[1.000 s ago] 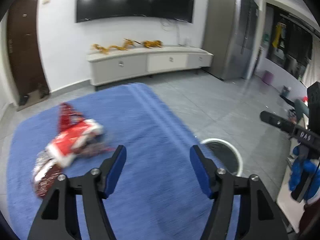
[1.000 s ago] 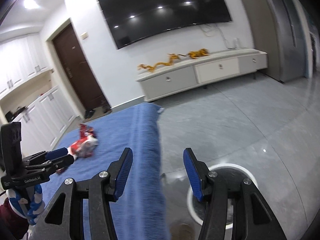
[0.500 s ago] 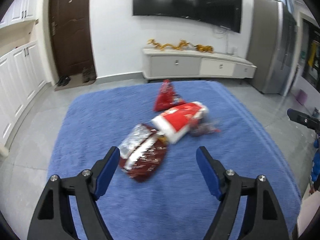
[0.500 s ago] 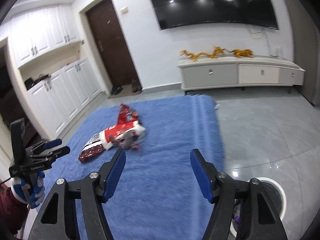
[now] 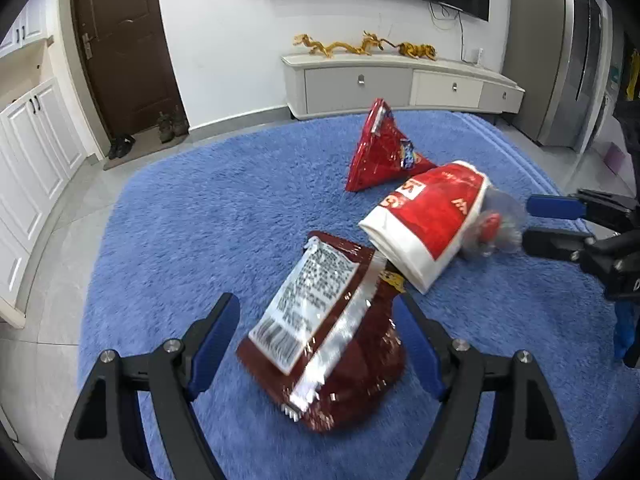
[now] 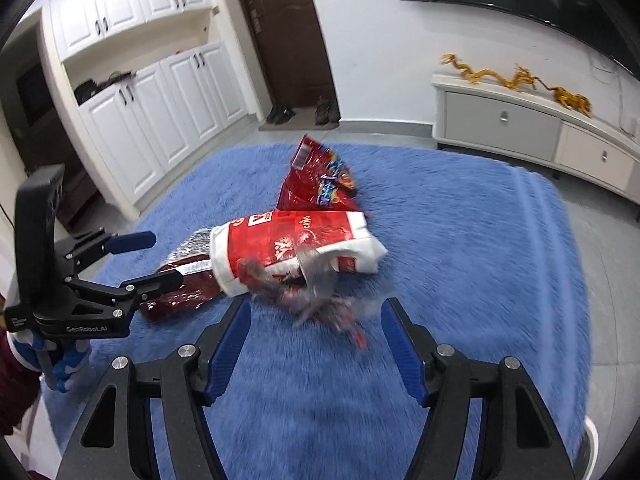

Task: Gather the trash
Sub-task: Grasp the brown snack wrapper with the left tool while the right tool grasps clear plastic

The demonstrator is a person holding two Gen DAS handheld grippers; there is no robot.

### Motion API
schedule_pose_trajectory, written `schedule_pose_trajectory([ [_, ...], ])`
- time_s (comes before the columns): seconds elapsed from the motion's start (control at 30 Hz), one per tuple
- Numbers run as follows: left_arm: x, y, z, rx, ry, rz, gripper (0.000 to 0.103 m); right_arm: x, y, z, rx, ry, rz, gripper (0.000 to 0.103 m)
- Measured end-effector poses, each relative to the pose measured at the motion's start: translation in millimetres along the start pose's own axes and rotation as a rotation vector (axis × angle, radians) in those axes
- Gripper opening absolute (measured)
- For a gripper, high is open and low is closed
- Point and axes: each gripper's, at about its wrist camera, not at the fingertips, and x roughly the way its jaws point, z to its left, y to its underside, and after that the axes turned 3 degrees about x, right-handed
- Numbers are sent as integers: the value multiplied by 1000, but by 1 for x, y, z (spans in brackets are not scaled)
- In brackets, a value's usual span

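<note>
Here the left gripper [image 5: 316, 338] stands wide, its blue pads on either side of the dark red snack bag [image 5: 320, 344] lying on the blue rug [image 5: 192, 216], no contact visible. Beyond it lie the red-and-white bag [image 5: 428, 220] and a red pouch [image 5: 380, 156]. The right gripper [image 6: 316, 340], also wide and holding nothing, sits just short of the crumpled clear wrapper [image 6: 320, 300].
</note>
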Motion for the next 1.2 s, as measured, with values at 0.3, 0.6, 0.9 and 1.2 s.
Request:
schedule_pose_trajectory([
  [0.3,16,10,5,-28,68,29,71,30,8,0,-39,-11,44,37],
  [0.6,-7,23,-2,-67,144,32,21,1,32,7,-34,-17,32,15],
  [0.9,-65,45,-31,-59,81,-15,15,-68,68,3,38,-12,-31,15],
  [1.2,-122,65,-63,-10,4,-96,15,-113,105,1,97,24,-43,14],
])
